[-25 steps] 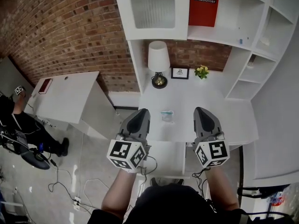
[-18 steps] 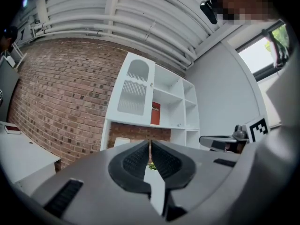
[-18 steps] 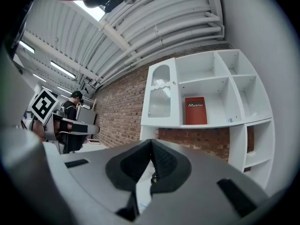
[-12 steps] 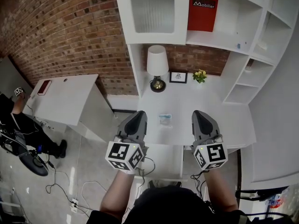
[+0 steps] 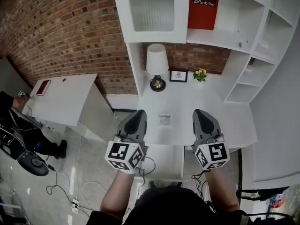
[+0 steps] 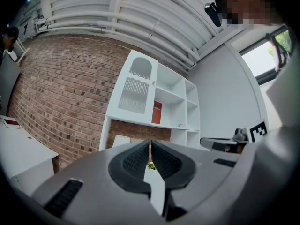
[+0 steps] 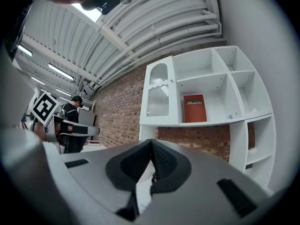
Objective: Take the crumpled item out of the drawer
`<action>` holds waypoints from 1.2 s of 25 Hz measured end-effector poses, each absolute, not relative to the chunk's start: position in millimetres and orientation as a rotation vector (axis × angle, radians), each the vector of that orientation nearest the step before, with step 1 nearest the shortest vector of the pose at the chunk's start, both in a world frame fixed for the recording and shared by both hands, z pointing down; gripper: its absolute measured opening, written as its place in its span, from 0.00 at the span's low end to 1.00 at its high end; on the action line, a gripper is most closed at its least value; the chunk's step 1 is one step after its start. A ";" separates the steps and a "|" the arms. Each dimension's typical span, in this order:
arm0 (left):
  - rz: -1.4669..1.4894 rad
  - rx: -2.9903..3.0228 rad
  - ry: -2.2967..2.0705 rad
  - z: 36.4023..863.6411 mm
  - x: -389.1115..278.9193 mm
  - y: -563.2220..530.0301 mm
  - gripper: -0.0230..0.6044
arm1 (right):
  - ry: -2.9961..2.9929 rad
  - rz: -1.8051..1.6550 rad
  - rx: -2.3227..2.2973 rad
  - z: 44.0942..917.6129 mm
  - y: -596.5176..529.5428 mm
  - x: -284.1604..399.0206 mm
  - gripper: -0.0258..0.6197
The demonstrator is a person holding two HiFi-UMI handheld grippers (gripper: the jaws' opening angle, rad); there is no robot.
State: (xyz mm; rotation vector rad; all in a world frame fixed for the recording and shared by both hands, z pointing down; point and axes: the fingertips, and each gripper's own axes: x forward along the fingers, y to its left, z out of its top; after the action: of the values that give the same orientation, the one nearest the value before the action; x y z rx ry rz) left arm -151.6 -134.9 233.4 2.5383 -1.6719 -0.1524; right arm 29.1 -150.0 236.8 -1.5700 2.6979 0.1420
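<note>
A small crumpled pale item lies on the white desk top, between my two grippers and a little ahead of them. Below the desk's front edge a white drawer juts out toward me; nothing shows in it. My left gripper is over the desk's front left, shut and empty. My right gripper hangs level with it, also shut and empty. In the left gripper view the left gripper shows its pads together. The right gripper in its own view is likewise closed on nothing.
A white-shaded lamp, a small picture frame and yellow flowers stand at the desk's back. White shelves rise above and right, with a red box. A second white table, a person and floor cables are at left.
Both grippers stay side by side, shut, with only a slight drift. The person at far left has bent lower and shifted.
</note>
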 end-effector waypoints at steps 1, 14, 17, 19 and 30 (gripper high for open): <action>-0.152 2.538 -1.672 234.1 -151.7 -135.5 0.07 | 2.699 0.141 -1.570 237.5 -150.9 29.0 0.04; -0.139 2.528 -1.650 244.4 -150.7 -148.3 0.07 | 2.717 0.157 -1.577 243.8 -160.7 25.1 0.04; -0.129 2.529 -1.635 249.3 -146.6 -151.1 0.07 | 2.717 0.148 -1.584 247.7 -163.5 27.5 0.04; -0.125 2.529 -1.633 250.7 -144.7 -153.6 0.07 | 2.718 0.145 -1.586 249.3 -165.3 29.3 0.04; -0.115 2.527 -1.611 256.6 -144.5 -168.1 0.07 | 2.701 0.121 -1.611 253.7 -176.6 31.0 0.04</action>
State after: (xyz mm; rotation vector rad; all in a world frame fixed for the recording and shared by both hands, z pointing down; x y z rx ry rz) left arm -144.5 -168.1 256.6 2.5270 -1.6111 -0.1155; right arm 31.0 -176.6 253.7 -1.6112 2.7011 0.1205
